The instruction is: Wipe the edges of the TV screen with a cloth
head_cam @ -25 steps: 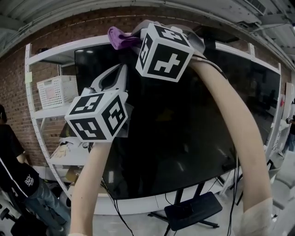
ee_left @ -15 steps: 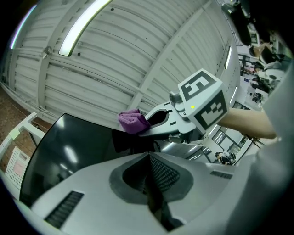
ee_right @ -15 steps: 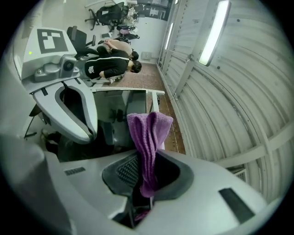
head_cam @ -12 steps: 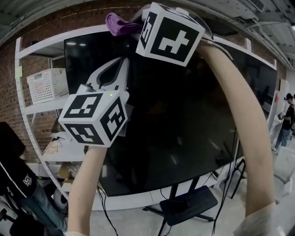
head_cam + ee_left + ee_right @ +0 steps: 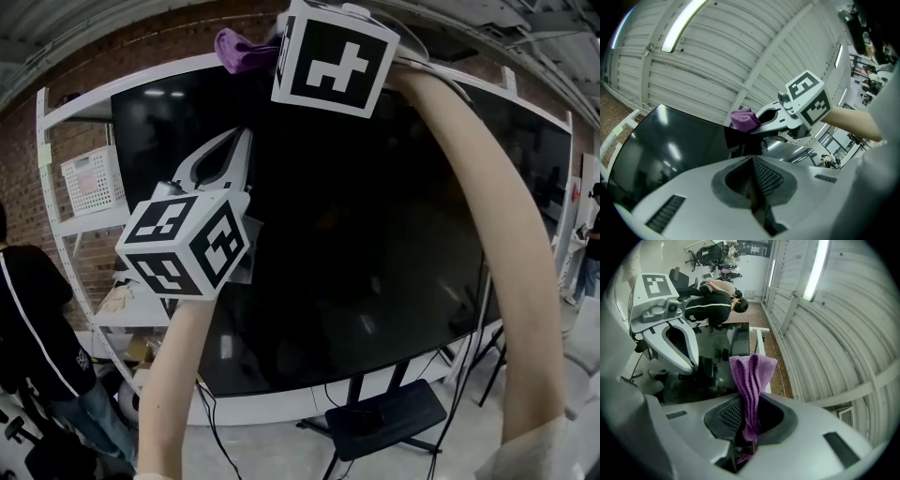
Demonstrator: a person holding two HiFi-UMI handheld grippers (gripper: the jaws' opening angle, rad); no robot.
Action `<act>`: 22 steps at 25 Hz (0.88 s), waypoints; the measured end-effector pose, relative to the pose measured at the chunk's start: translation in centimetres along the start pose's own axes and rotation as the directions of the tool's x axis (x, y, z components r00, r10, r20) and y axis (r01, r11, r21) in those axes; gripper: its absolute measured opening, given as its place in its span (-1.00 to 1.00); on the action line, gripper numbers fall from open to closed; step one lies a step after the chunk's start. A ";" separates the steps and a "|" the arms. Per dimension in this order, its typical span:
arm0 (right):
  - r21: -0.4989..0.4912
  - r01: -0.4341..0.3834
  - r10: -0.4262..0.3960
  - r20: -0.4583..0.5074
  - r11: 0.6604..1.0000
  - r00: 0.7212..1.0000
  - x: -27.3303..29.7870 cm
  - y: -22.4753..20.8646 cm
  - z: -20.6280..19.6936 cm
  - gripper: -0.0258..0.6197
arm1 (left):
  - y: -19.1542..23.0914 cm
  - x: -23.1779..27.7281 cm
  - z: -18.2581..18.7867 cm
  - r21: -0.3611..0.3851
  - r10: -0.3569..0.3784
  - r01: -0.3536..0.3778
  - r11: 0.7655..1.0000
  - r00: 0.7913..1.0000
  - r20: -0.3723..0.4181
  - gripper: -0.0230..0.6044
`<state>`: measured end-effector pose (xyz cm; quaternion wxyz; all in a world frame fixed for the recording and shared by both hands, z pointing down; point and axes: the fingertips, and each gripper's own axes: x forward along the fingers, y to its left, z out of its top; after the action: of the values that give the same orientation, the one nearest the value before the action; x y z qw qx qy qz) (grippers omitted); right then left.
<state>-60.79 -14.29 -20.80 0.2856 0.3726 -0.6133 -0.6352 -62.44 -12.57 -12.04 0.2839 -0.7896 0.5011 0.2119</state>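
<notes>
A large black TV screen (image 5: 375, 244) stands on a floor stand and fills the head view. My right gripper (image 5: 274, 58) is raised to the screen's top edge near its left end, shut on a purple cloth (image 5: 239, 49) that rests against that edge. The right gripper view shows the cloth (image 5: 752, 376) pinched between the jaws, folded and sticking out above the screen (image 5: 717, 366). My left gripper (image 5: 244, 136) is lower, in front of the screen's upper left part, pointing up. Its jaws (image 5: 751, 160) are shut with nothing in them; beyond them are the cloth (image 5: 744, 119) and the right gripper (image 5: 759, 125).
A white shelf rack (image 5: 56, 225) with a white basket (image 5: 94, 178) stands behind the TV on the left. A person in black (image 5: 33, 319) stands at lower left. The stand's dark base (image 5: 384, 422) and cables lie on the floor. Brick wall behind.
The right gripper with the cloth has slid a little to the right along the top edge, away from the screen's upper left corner. The left gripper keeps its place below it.
</notes>
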 end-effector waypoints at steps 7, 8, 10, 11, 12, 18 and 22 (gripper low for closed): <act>-0.030 -0.010 0.009 -0.024 1.000 1.000 -2.5 -0.2 -6.9 -0.73 | -6.4 3.8 -0.4 -0.011 0.005 -0.004 1.000 0.998 0.066 -0.88; -0.031 -0.019 0.018 -0.031 0.999 0.999 -2.9 -0.2 -8.2 -0.73 | -7.7 4.4 -0.6 -0.017 0.002 -0.001 1.000 0.998 0.070 -0.88; -0.029 -0.042 0.040 -0.055 0.999 0.998 -4.0 -0.1 -11.1 -0.73 | -10.4 5.8 -0.9 -0.020 -0.008 0.010 1.000 0.998 0.069 -0.88; -0.027 -0.046 0.044 -0.066 0.999 0.997 -4.6 -0.2 -12.6 -0.73 | -11.8 6.5 -1.1 -0.019 -0.015 0.016 1.000 0.998 0.068 -0.88; -0.025 -0.043 0.041 -0.072 0.999 0.997 -5.2 -0.4 -14.1 -0.73 | -13.1 7.2 -1.2 -0.023 -0.021 0.022 0.999 0.997 0.069 -0.88; 0.007 -0.037 0.037 -0.054 0.999 0.998 -7.4 -0.8 -20.4 -0.73 | -19.3 9.9 -1.6 -0.049 -0.007 0.011 0.999 0.996 0.085 -0.88; 0.023 -0.040 0.042 -0.065 0.999 0.997 -8.6 -1.4 -23.6 -0.73 | -22.9 11.6 -1.8 -0.072 -0.009 0.015 0.997 0.997 0.077 -0.88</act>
<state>-36.44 -20.48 -20.40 0.3143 0.3834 -0.6181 -0.6100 -36.72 -13.84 -12.42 0.2754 -0.7936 0.4772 0.2582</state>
